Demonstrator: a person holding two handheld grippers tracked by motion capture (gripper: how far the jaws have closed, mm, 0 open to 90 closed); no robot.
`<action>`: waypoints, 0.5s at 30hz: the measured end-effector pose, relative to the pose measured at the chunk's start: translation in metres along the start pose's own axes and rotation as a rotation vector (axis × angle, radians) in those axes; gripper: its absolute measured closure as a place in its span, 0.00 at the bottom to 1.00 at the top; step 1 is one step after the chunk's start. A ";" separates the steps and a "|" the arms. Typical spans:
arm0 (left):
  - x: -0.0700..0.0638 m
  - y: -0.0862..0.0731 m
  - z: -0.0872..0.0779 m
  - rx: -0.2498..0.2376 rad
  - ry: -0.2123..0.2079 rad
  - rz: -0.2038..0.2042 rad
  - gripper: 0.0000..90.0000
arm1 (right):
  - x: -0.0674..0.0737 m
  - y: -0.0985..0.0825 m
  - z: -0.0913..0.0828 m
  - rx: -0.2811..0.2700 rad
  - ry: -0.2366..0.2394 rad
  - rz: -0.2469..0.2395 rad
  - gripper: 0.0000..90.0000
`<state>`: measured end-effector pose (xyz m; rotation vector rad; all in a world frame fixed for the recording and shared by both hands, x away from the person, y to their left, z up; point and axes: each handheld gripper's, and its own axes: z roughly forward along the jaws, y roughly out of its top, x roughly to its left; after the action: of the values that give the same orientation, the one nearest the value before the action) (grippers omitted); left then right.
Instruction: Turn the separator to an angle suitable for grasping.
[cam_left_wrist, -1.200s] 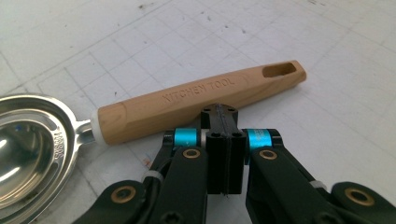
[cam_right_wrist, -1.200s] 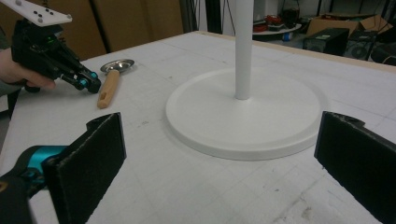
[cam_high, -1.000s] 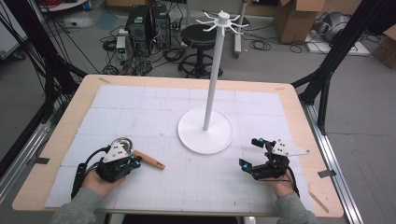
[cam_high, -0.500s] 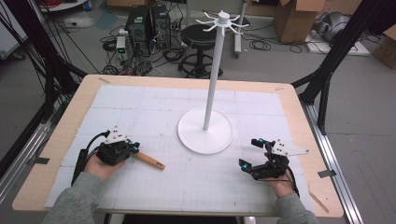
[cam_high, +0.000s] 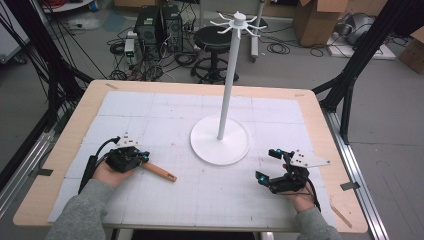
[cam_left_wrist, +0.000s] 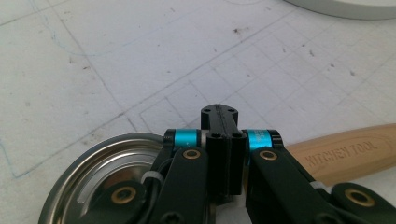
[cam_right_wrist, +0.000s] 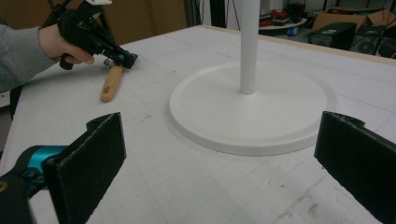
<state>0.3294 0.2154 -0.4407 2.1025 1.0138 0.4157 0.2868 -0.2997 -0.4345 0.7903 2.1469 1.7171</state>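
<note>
As viewed from the near edge of the table (cam_high: 85, 115), found the left gripper (cam_high: 141, 157) held low in the left hand (cam_high: 107, 172), nose down on a wooden-handled kitchen utensil (cam_high: 160, 172). Recorded its jaws as fully closed, pad against pad, directly over the narrow neck between steel bowl (cam_left_wrist: 93, 177) and handle (cam_left_wrist: 345, 158). Could not establish whether that neck is actually pinched, with the contact hidden behind the jaws. Judged the placement deliberate: addresses the utensil at its thinnest part, close to the balance between bowl and long handle. Noted the utensil lying flat on the white gridded mat (cam_high: 200, 200) at near left, handle pointing toward mid-table, well apart from the stand. Found the right gripper (cam_high: 266, 163) at near right in the right hand (cam_high: 300, 199), jaws spread wide with nothing between the pads (cam_right_wrist: 88, 158), aimed across the mat at the stand's base. Judged it parked in readiness, clear of the work. Farther in, noted the white stand (cam_high: 220, 140): round base flat at mid-table, slim pole upright, hooks (cam_high: 239, 22) fanned at the top, all bare. Presumed reason for that position: equal reach for either hand, with the utensil probably bound for a hook. Beyond the table, noted a stool (cam_high: 212, 37), computer cases (cam_high: 160, 20) and cardboard boxes (cam_high: 320, 17) on the floor.
</note>
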 end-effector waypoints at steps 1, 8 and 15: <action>0.001 0.000 0.001 0.002 0.001 0.002 1.00 | 0.000 0.000 0.000 0.000 0.001 -0.003 0.01; 0.005 0.001 0.006 0.007 -0.015 -0.009 1.00 | 0.000 0.000 0.000 0.001 0.003 0.003 0.01; 0.001 0.000 0.005 0.011 0.010 0.044 1.00 | -0.001 0.000 0.000 0.001 0.004 0.005 0.01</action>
<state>0.3331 0.2133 -0.4441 2.1381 0.9786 0.4436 0.2875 -0.3003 -0.4349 0.7934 2.1510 1.7215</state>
